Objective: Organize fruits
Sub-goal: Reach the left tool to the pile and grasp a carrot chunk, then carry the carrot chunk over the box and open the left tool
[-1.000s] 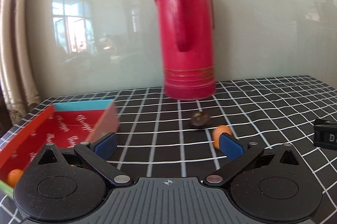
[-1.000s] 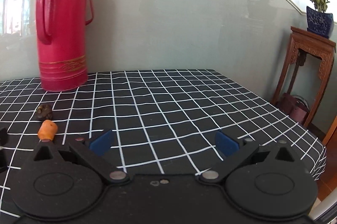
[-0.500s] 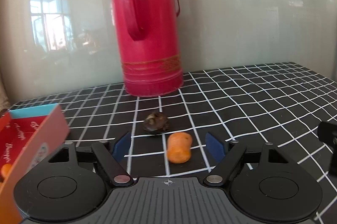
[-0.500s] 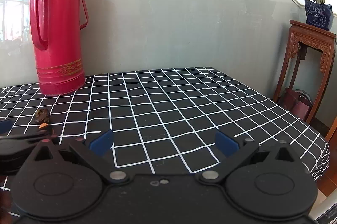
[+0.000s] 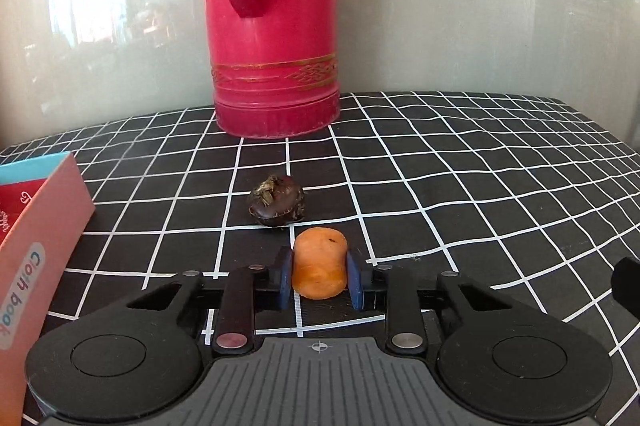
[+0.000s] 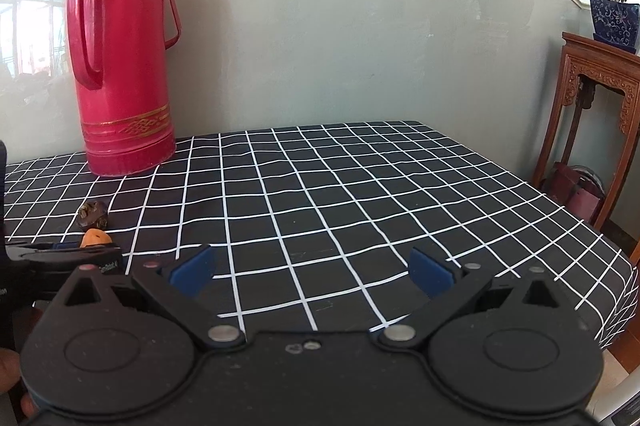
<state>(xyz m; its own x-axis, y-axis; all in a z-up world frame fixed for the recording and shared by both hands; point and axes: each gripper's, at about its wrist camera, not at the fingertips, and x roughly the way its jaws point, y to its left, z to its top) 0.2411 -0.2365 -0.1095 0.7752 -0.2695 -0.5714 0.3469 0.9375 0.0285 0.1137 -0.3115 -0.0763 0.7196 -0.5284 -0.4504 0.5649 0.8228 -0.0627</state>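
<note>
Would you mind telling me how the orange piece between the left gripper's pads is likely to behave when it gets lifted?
The orange piece looks like a short, firm cylinder, so it will probably stay stiff rather than sag. The left gripper pads press its curved sides, so it might pivot or slip slightly. Set down on its side on the checked tablecloth, it would likely roll.

Red thermos (image 5: pixel 276 26) stands on checked tablecloth (image 5: pixel 460 166); potted plant (image 6: pixel 612 10) tops wooden stand (image 6: pixel 592 98).

The right tool (image 6: pixel 312 272) hovers with blue pads spread wide over the checked desk (image 6: pixel 360 186), nothing between them. At far left the left tool (image 6: pixel 60 254) clamps an orange piece (image 6: pixel 94 237), a dark fruit (image 6: pixel 93 215) just behind, before a red thermos (image 6: pixel 124 66).
</note>
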